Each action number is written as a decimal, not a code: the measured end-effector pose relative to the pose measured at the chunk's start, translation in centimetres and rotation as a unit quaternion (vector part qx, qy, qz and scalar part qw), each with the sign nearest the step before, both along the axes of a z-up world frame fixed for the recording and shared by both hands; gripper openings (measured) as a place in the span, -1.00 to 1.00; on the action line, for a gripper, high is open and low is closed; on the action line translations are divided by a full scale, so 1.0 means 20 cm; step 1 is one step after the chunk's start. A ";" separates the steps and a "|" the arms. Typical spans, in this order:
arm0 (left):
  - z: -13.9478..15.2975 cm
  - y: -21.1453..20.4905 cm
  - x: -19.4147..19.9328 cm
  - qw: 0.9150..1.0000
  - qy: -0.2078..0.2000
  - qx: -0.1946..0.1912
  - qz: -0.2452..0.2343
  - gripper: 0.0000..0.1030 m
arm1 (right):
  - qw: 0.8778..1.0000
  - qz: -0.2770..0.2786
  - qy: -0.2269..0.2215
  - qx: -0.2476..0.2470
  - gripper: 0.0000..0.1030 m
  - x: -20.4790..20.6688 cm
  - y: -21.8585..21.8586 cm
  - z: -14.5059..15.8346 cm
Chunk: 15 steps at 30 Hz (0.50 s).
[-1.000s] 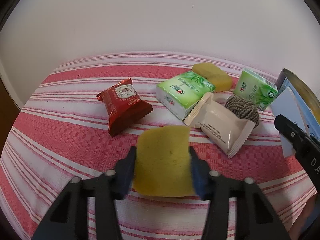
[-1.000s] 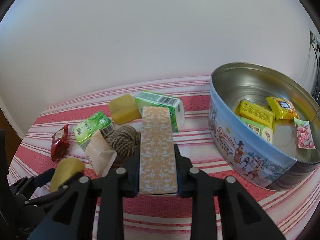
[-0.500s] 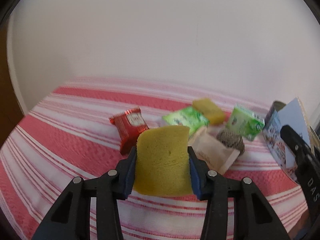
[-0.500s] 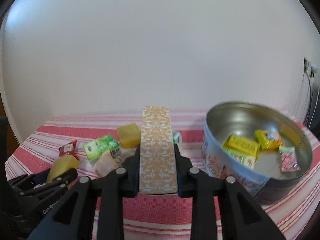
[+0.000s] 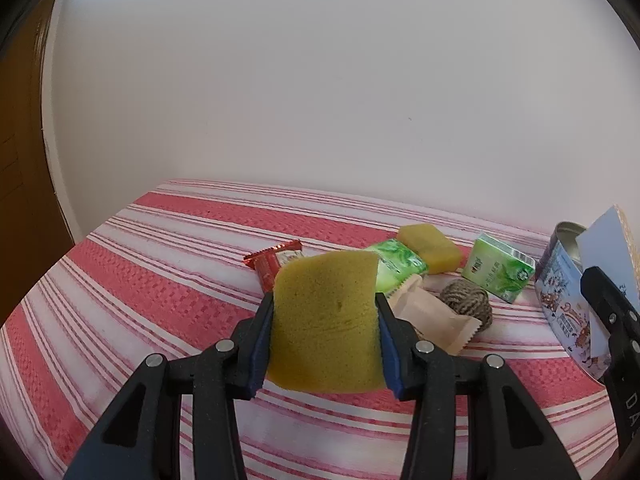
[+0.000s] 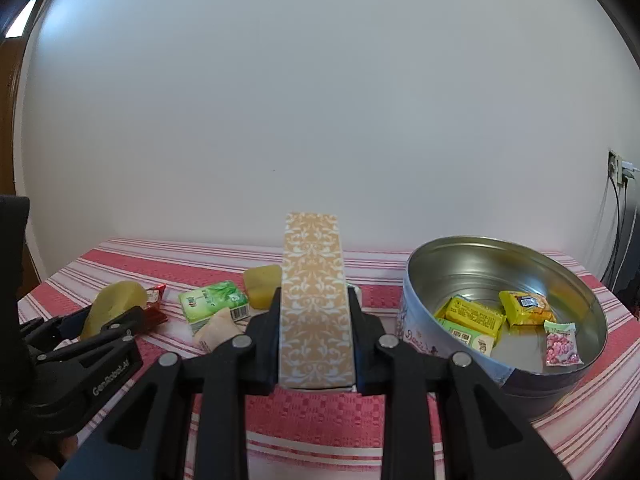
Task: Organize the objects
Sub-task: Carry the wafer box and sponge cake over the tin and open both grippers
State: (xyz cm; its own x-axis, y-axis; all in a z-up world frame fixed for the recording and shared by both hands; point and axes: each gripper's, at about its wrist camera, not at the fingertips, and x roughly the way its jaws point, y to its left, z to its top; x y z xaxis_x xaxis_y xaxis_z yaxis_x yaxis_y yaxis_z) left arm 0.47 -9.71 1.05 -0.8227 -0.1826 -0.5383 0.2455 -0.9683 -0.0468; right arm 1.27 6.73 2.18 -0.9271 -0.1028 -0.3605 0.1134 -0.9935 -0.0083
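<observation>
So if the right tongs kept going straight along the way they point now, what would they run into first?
Probably the green tissue pack just behind the patterned box that the right tongs hold; it only peeks out beside the box. The round tin sits off to the right of that line. Depth is hard to judge.

A home room, it seems: ahead of the grippers, a red-and-white striped tablecloth against a plain white wall, a wooden door to the left, a biscuit tin of snacks to the right.
</observation>
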 end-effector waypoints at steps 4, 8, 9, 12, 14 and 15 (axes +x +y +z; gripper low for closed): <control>-0.01 0.03 0.02 1.000 0.000 -0.005 -0.001 -0.06 | 1.000 0.004 0.000 -0.007 -0.49 0.01 0.03 0.00; 0.00 0.08 0.02 1.000 -0.004 -0.007 -0.002 -0.06 | 1.000 0.005 0.001 -0.009 -0.49 0.03 0.06 0.01; 0.00 0.10 0.03 1.000 -0.004 -0.009 -0.002 -0.06 | 1.000 0.004 0.002 -0.009 -0.49 0.02 0.08 0.00; 0.01 0.14 0.04 1.000 0.000 -0.015 -0.004 -0.06 | 1.000 0.003 0.006 -0.010 -0.49 0.04 0.10 0.01; 0.02 0.16 0.04 1.000 0.001 -0.016 -0.006 -0.06 | 1.000 0.000 0.009 -0.009 -0.49 0.06 0.12 0.02; 0.03 0.18 0.04 1.000 0.002 -0.017 -0.007 -0.06 | 1.000 -0.001 0.010 -0.009 -0.49 0.06 0.13 0.02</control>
